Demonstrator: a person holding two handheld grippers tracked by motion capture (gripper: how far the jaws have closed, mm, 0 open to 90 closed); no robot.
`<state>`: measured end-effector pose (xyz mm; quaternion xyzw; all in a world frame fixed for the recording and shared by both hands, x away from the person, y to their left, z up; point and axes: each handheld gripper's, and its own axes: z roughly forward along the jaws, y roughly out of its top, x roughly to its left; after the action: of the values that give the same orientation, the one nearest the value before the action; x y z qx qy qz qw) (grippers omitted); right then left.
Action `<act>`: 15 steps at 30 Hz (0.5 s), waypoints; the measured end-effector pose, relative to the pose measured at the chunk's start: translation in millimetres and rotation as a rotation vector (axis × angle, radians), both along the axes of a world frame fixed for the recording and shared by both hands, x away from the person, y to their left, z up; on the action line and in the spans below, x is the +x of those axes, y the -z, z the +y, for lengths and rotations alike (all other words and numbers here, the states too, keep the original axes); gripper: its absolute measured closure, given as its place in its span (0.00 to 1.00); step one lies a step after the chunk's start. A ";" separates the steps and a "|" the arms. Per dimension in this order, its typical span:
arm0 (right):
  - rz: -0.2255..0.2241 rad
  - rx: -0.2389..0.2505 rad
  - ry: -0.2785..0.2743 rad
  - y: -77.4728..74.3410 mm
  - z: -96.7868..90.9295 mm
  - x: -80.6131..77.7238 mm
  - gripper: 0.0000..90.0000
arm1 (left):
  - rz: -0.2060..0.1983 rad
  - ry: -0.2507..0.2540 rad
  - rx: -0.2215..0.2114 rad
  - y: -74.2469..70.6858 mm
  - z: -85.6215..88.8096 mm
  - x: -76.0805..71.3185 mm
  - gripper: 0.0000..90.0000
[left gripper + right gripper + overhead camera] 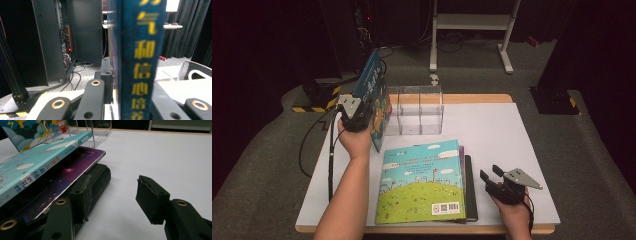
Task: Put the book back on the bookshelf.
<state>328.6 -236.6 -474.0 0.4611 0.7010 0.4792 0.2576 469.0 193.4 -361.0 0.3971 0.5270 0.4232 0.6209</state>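
Note:
My left gripper [367, 102] is shut on a dark blue picture book [373, 80], which stands upright and tilted above the table's far left corner. In the left gripper view its spine [140, 62] with yellow characters rises between the jaws. A stack of books lies flat at the table's front: a light blue and green book [422, 185] on top, a purple one [75, 167] under it, a black one [100, 177] at the bottom. My right gripper [490, 172] stands open just right of the stack, with nothing between its jaws [116, 192].
A clear plastic book rack [414, 110] with dividers stands at the back of the white table [497, 130], right beside the held book. Bare table surface stretches to the right of the stack. Black equipment cabinets [82, 30] and cables are beyond the table's far edge.

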 end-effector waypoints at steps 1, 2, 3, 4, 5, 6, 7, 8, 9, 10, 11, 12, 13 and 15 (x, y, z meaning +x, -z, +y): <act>0.000 -0.002 0.000 0.0 0.3 -0.1 0.50 | 0.001 0.003 -0.003 -0.1 0.2 -0.4 0.85; 0.001 -0.002 0.000 0.0 0.5 -0.2 0.50 | 0.004 0.006 -0.006 -0.1 0.9 -1.0 0.82; 0.002 -0.002 0.001 0.0 0.5 -0.2 0.50 | 0.005 0.008 -0.016 0.3 1.5 -1.3 0.80; 0.002 -0.002 0.001 0.0 0.5 -0.2 0.50 | 0.010 0.013 -0.023 1.2 2.6 -1.7 0.78; 0.003 -0.002 0.000 0.0 0.5 -0.3 0.50 | 0.017 0.016 -0.028 2.6 3.4 -1.9 0.77; 0.003 -0.002 0.000 0.0 0.5 -0.3 0.50 | 0.017 0.016 -0.028 2.6 3.4 -1.9 0.76; 0.003 -0.003 0.000 0.2 0.7 -0.2 0.50 | 0.024 0.020 -0.031 4.9 4.0 -2.5 0.76; 0.006 -0.005 -0.003 0.7 0.9 0.2 0.50 | 0.031 0.028 -0.032 8.9 5.1 -4.2 0.75; 0.006 -0.006 -0.003 0.9 1.0 0.2 0.50 | 0.036 0.033 -0.037 11.5 5.4 -5.5 0.74; 0.007 -0.006 -0.004 1.2 1.3 0.2 0.50 | 0.043 0.038 -0.042 14.5 5.8 -7.3 0.74; 0.008 -0.007 -0.004 1.4 1.6 0.2 0.50 | 0.047 0.046 -0.049 17.6 5.8 -9.0 0.73; 0.008 -0.008 -0.005 1.5 1.9 0.1 0.50 | 0.055 0.055 -0.047 21.0 6.1 -10.9 0.73; 0.008 -0.008 -0.005 1.5 1.9 0.1 0.50 | 0.055 0.055 -0.047 21.0 6.1 -10.9 0.72; 0.006 -0.011 -0.007 1.4 2.9 -0.1 0.50 | 0.071 0.074 -0.081 30.7 9.2 -17.0 0.70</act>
<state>328.6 -233.7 -475.4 0.4587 0.7059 0.4749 0.2566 452.0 202.6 -391.7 0.4055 0.5503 0.3639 0.6327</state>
